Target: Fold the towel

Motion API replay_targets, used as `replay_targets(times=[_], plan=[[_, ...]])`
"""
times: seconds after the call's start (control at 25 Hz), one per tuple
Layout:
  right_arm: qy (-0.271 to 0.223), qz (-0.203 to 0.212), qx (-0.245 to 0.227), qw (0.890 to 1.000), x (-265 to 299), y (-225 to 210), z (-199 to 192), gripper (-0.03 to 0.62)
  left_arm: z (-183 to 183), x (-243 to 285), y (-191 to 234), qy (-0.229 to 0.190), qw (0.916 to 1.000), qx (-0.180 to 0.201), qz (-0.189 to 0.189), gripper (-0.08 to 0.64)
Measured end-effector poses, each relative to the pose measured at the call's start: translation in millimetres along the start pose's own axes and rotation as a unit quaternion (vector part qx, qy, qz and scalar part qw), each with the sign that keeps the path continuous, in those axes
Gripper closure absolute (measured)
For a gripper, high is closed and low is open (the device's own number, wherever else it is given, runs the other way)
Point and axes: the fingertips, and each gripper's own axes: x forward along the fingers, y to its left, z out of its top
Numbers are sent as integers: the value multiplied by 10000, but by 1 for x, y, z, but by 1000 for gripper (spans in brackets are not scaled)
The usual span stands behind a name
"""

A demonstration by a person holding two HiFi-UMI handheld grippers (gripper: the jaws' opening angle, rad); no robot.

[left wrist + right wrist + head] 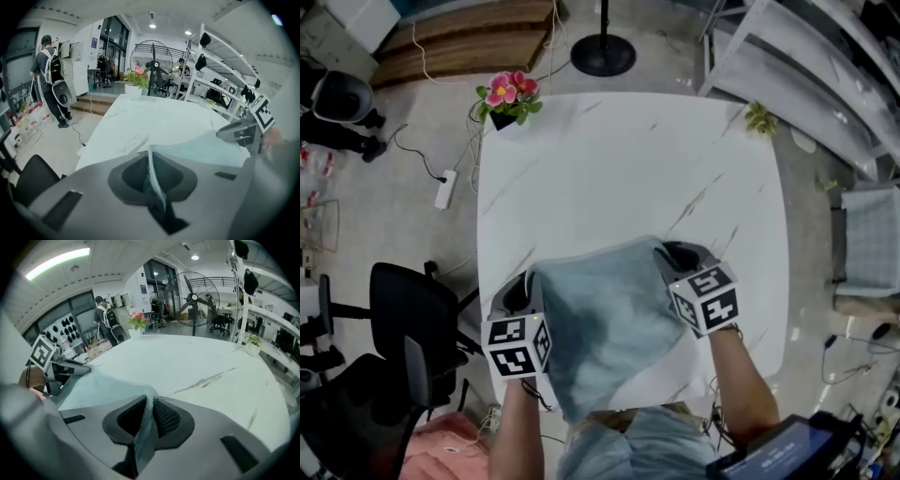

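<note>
Towel [605, 319] spread between 2 grippers at the near edge of the white table [619, 159]: left gripper [521, 289] clamped on 1 upper corner, right gripper [682, 255] clamped on the other, cloth trailing back toward the person. Bare tabletop lies ahead of both; a black chair [412, 314] stands left of the left gripper.

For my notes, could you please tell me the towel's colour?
The towel is pale blue-grey; the head view shows it best.

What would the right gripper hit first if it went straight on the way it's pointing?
The right gripper, clamped on the towel, would likely meet the bare white table just ahead.
</note>
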Motion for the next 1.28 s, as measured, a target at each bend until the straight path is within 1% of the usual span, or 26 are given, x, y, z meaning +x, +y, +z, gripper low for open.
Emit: replay_targets(times=[0.04, 0.12, 0.24, 0.36, 0.44, 0.56, 0.72, 0.8, 0.88, 1.08, 1.16, 1.28], plan=[[-32, 94, 82, 9999, 0, 2, 1, 543, 2, -1, 0, -27, 10000, 1, -17, 534], [-211, 162, 141, 9995, -5, 3, 9, 548, 10, -6, -2, -155, 9999, -16, -60, 537], [-615, 163, 157, 9979, -26, 4, 28, 548, 28, -26, -6, -457, 9989, -25, -117, 537], [-1011, 60, 190, 9947, -56, 5, 50, 548, 50, -57, -14, -839, 9960, -104, -275, 537], [-1296, -26, 166, 9914, -80, 9, 64, 548, 66, -81, -21, -1117, 9930, -103, -382, 537], [-1755, -112, 67, 9844, -125, 27, 79, 549, 83, -126, -33, -1543, 9866, -47, -536, 537], [-2330, -239, -155, 9721, -197, 58, 84, 549, 90, -198, -58, -2090, 9748, 108, -766, 537], [-2628, -296, -277, 9640, -230, 74, 83, 549, 85, -231, -69, -2321, 9685, 250, -870, 537], [-2872, -331, -354, 9567, -258, 90, 78, 549, 76, -260, -77, -2484, 9632, 309, -974, 537], [-3156, -297, -492, 9472, -314, 123, 36, 548, 24, -319, -106, -2593, 9581, 299, -1183, 537], [-3271, -260, -528, 9431, -336, 133, 11, 548, -2, -338, -119, -2605, 9573, 320, -1212, 537], [-3323, -208, -736, 9401, -358, 150, -39, 546, -51, -357, -134, -2510, 9613, 220, -1112, 537]])
